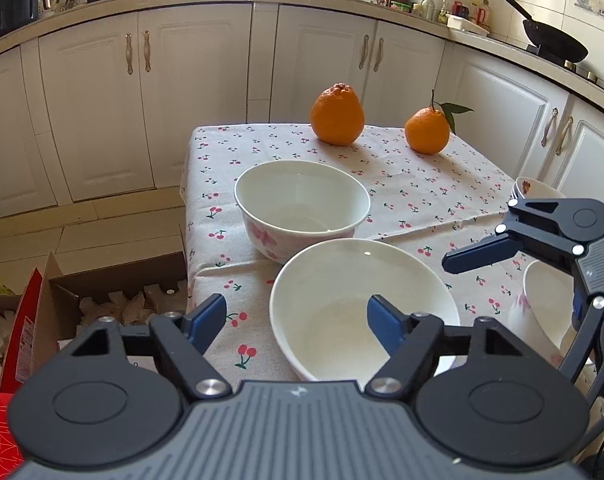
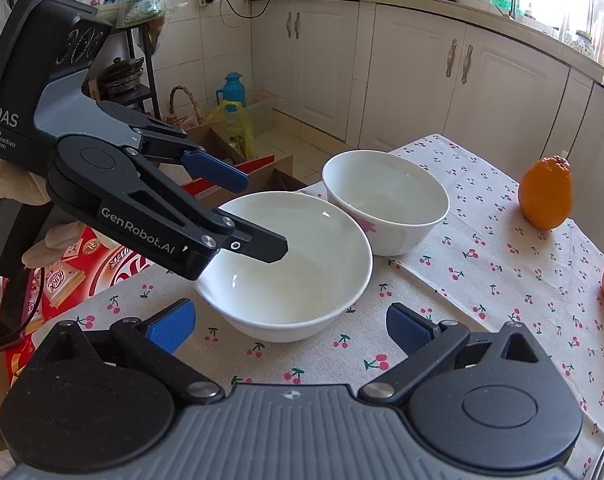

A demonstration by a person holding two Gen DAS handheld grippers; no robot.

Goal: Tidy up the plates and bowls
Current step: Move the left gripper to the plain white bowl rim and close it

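A plain white bowl (image 1: 341,300) (image 2: 302,280) stands near the front left corner of the cherry-print tablecloth (image 1: 421,200). Behind it stands a white bowl with pink flowers (image 1: 302,200) (image 2: 385,200). My left gripper (image 1: 298,324) (image 2: 262,214) is open astride the plain bowl's rim. One finger is inside the bowl and the other outside, with a gap to the wall. My right gripper (image 2: 290,330) is open with nothing held, and the plain bowl lies just ahead of its fingertips. One of its fingers (image 1: 473,254) shows at the right of the left wrist view.
Two oranges (image 1: 337,114) (image 1: 427,130) sit at the table's far side. Two more flowered bowls (image 1: 541,300) (image 1: 535,188) stand at the right edge. Cardboard boxes (image 1: 114,292) lie on the floor left of the table. White cabinets (image 1: 206,92) run behind.
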